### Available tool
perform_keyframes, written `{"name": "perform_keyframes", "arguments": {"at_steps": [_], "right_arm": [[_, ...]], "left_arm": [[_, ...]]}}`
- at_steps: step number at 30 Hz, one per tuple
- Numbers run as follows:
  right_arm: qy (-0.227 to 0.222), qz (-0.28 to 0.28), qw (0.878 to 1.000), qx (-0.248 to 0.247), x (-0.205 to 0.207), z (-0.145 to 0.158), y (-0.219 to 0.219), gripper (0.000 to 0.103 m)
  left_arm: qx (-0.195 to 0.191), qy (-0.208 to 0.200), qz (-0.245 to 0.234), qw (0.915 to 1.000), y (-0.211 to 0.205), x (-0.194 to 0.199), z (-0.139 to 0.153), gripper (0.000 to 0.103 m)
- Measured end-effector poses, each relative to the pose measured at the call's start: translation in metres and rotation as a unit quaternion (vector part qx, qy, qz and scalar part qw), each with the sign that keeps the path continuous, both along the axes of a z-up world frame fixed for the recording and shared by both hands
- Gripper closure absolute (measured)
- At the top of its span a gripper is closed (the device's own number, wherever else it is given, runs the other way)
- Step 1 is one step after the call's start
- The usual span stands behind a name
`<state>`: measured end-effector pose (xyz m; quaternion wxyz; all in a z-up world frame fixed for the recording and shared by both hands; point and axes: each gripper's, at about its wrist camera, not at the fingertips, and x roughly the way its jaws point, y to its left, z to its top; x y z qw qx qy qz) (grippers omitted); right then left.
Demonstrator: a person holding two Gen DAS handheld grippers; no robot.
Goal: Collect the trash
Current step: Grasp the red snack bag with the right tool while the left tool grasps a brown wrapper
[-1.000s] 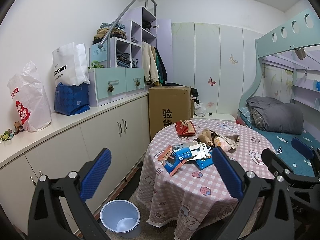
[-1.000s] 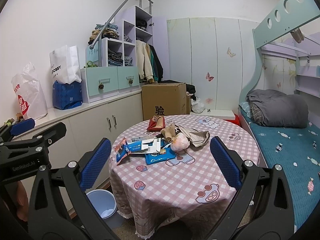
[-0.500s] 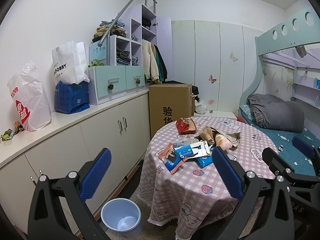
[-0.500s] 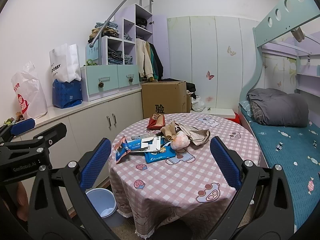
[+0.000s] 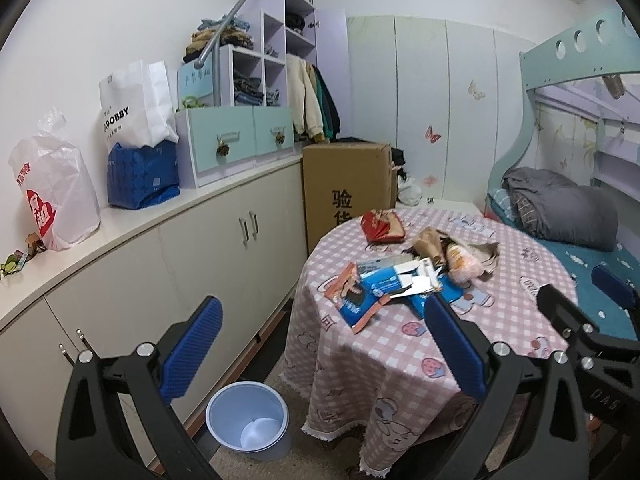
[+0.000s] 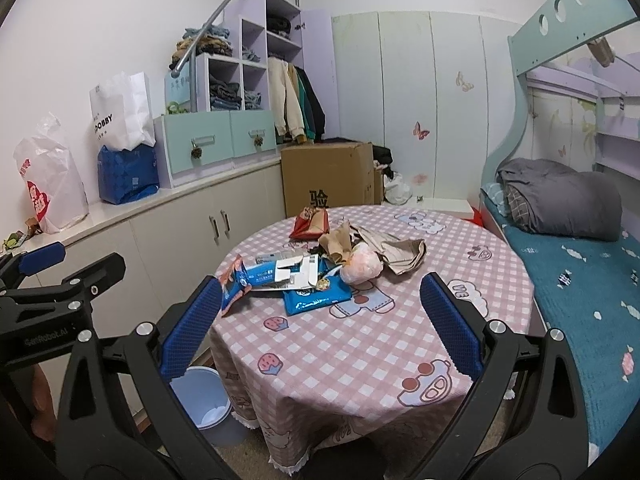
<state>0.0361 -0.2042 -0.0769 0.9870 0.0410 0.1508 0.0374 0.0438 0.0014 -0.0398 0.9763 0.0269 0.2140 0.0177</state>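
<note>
The pale blue bin (image 5: 248, 420) is stood on the floor just beside the round tabletop (image 5: 500, 320), presumably so that litter can be dropped straight into it. The left gripper (image 5: 320, 344) is held with its jaws wide apart, nothing between them. The trash (image 6: 316, 268), wrappers, a flattened carton and crumpled paper, is heaped near the tabletop's middle. The right gripper (image 6: 320, 324) is likewise held spread and empty, short of the heap.

a cardboard box (image 5: 347, 184) stands beside the cabinets (image 5: 208, 256), near the bunk bed (image 6: 568, 216).
</note>
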Motion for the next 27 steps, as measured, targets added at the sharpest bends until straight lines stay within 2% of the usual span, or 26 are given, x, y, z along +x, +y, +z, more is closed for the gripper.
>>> {"name": "perform_keyframes", "arguments": {"at_steps": [9,12,16,22,27], "right_arm": [[0.042,-0.011,0.999,0.008,0.054,-0.017,-0.016,0.006],[0.056,-0.014,0.998,0.008,0.077,-0.022,-0.021,0.006],[0.079,-0.012,0.997,0.012,0.110,-0.027,-0.024,0.006],[0.097,0.005,0.995,0.025,0.147,-0.028,-0.023,0.006],[0.118,0.018,0.993,0.024,0.175,-0.031,-0.019,0.006]], "left_arm": [[-0.030,0.075,-0.006,0.9968,0.015,0.068,-0.030,0.004],[-0.069,0.109,-0.020,0.9914,0.017,0.099,-0.042,0.004],[-0.097,0.145,-0.021,0.9844,0.011,0.136,-0.054,0.004],[-0.156,0.202,-0.019,0.9667,0.006,0.193,-0.077,0.005],[-0.159,0.219,0.002,0.9626,0.005,0.214,-0.094,0.007]]}}
